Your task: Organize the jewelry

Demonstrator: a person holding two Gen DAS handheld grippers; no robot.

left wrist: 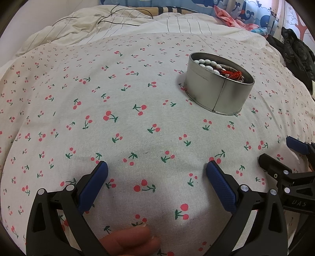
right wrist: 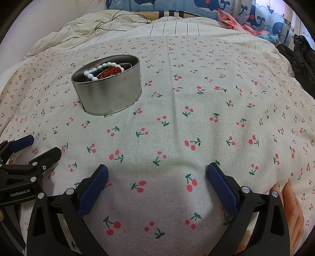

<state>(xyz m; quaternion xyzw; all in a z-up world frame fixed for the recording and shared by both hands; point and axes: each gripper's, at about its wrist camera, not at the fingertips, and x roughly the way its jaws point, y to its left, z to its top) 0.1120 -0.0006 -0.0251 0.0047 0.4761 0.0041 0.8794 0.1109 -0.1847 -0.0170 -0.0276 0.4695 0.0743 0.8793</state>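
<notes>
A round silver tin [left wrist: 214, 92] stands on the cherry-print cloth [left wrist: 137, 122]. Inside it lie a white bead bracelet [left wrist: 206, 66] and a red cord piece [left wrist: 232, 73]. The tin also shows in the right wrist view [right wrist: 110, 92], with the white beads [right wrist: 102, 68] and red cord [right wrist: 110, 71] in it. My left gripper [left wrist: 156, 171] is open and empty, low over the cloth, well in front and left of the tin. My right gripper [right wrist: 157, 173] is open and empty, in front and right of the tin. Each gripper shows at the edge of the other's view.
A striped cream quilt [left wrist: 98, 25] with thin black cables [left wrist: 110, 20] lies behind the cloth. Dark clothing [left wrist: 297, 51] is heaped at the right edge. A whale-print fabric [right wrist: 196, 7] and a pink cloth [right wrist: 232, 17] are at the back.
</notes>
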